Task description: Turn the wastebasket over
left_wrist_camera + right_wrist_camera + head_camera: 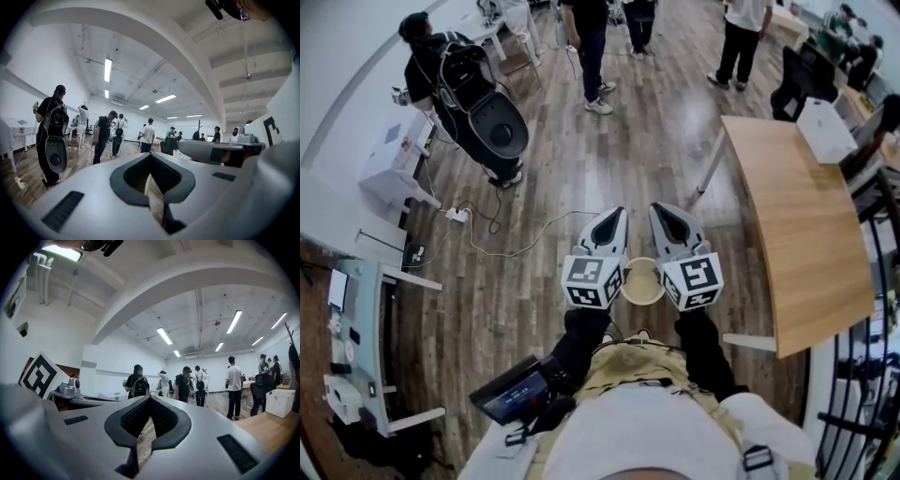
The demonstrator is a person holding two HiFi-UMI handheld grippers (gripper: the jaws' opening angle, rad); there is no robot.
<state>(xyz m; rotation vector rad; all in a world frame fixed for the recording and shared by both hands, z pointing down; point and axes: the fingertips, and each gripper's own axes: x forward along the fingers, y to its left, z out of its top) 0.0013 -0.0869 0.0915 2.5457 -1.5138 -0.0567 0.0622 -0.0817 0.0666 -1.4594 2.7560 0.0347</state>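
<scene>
Left gripper [151, 158]: pressed together at the tips. A pale strip shows in the slot behind the pads, and I cannot tell what it is.
Right gripper [150, 401]: pressed together. Only wood floor shows through the slot behind its pads.
Writing on the grippers: no letters or brand. Each carries a marker cube with black-and-white square patterns, the left cube [592, 281] and the right cube [694, 281].
Pose: both grippers are level and side by side, pointing away from the person. Their tips are near each other but apart, and the cubes face the head camera.
Sleeves: a black left sleeve [581, 342] and a black right sleeve [708, 352] reach forward from the chest.
Wastebasket [642, 283]: round and cream. In the head view it shows in the gap between the two cubes, with its open mouth toward the camera. Both cubes cover its edges. It appears to be lower than the grippers, and neither gripper's pads are on it.
Floor [534, 309]: dark wood planks, with a white cable [516, 246] looping across ahead of the grippers.
Screen device [511, 392]: at the person's left hip. The display is too dim to read.
Tabletop [797, 234]: light wood, to the right, well apart from the grippers. A white box [825, 131] stands at its far end, with no legible print.
People [592, 47]: several stand farther off across the room.
</scene>
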